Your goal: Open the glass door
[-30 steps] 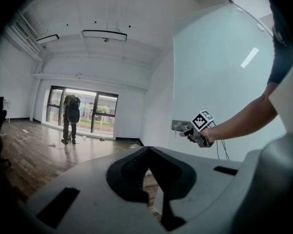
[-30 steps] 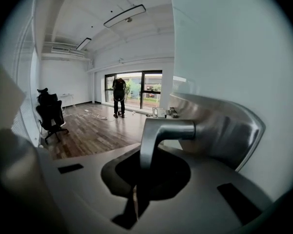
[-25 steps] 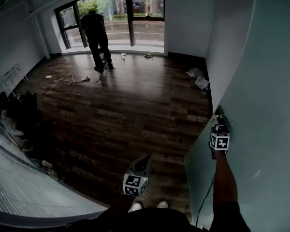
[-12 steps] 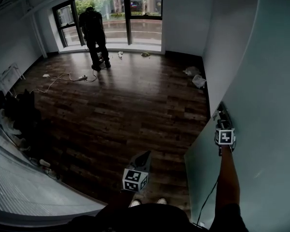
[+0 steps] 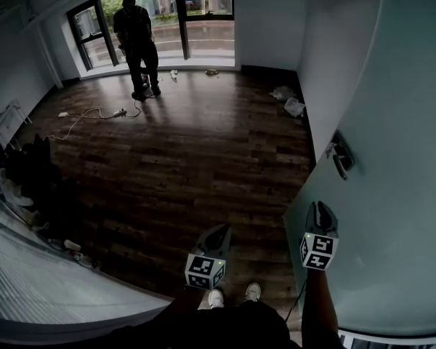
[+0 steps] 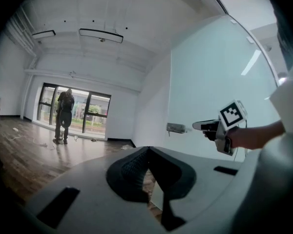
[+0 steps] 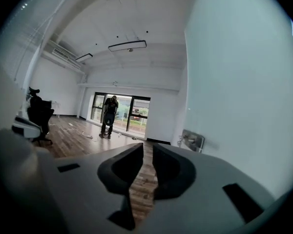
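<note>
The right gripper's (image 7: pixel 147 148) fingers stand a little apart and are closing. Nothing is between them, only wooden floor (image 5: pixel 189 158) seen through the gap. They touch nothing. The left gripper's (image 6: pixel 147 150) fingers are together at the tips and hold nothing.

The right gripper hangs just beside the near edge of the glass door (image 5: pixel 392 195), a frosted panel that fills the right side of the scene. It points toward the door's metal handle (image 5: pixel 341 158), which lies farther along the panel, apart from the fingertips. The left gripper is to the left of the right one, over the floor and well clear of the door.

At the far window (image 5: pixel 203 13) a person (image 5: pixel 136 42) stands, with cables (image 5: pixel 94 113) on the floor nearby.
</note>
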The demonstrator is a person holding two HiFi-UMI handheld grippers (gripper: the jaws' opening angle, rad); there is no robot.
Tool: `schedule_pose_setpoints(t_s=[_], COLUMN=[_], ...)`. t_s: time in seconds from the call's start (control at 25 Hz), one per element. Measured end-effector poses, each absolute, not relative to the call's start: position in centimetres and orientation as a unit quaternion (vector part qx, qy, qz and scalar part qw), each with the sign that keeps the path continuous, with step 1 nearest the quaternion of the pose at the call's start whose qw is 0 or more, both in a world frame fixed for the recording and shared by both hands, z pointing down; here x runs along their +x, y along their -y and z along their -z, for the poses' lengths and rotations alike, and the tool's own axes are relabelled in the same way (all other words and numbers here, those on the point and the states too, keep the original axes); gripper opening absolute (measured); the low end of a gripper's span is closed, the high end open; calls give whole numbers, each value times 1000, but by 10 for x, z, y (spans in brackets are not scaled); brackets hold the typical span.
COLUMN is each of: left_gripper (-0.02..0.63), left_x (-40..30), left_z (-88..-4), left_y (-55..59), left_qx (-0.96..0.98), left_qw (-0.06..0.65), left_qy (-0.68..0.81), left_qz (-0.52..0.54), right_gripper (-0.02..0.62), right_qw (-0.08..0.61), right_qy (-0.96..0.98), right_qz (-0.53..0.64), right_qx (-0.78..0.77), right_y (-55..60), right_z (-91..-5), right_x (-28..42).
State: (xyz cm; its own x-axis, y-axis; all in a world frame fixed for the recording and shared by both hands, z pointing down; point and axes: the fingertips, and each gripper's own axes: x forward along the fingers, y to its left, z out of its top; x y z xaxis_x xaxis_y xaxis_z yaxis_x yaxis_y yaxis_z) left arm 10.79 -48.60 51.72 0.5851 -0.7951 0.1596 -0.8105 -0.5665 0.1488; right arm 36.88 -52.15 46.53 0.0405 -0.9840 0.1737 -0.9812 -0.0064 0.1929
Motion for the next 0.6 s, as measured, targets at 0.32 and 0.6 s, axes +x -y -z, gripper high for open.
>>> schedule_pose_setpoints(t_s=[0.32, 0.6], left_gripper=[6, 6], left_x=[104, 156], left_z=[-517, -510], left_y=[434, 360], left_qx=[884, 884], left_qw=[103, 90], left_qy=[454, 457], left_qz=[-37, -36], right_gripper=[18, 18], right_qw=[116, 114], right_qy=[744, 756], right_qz=[-5, -14], right_qx=[659, 644], right_y=[421, 332], right_z=[-504, -514], right_x=[287, 297])
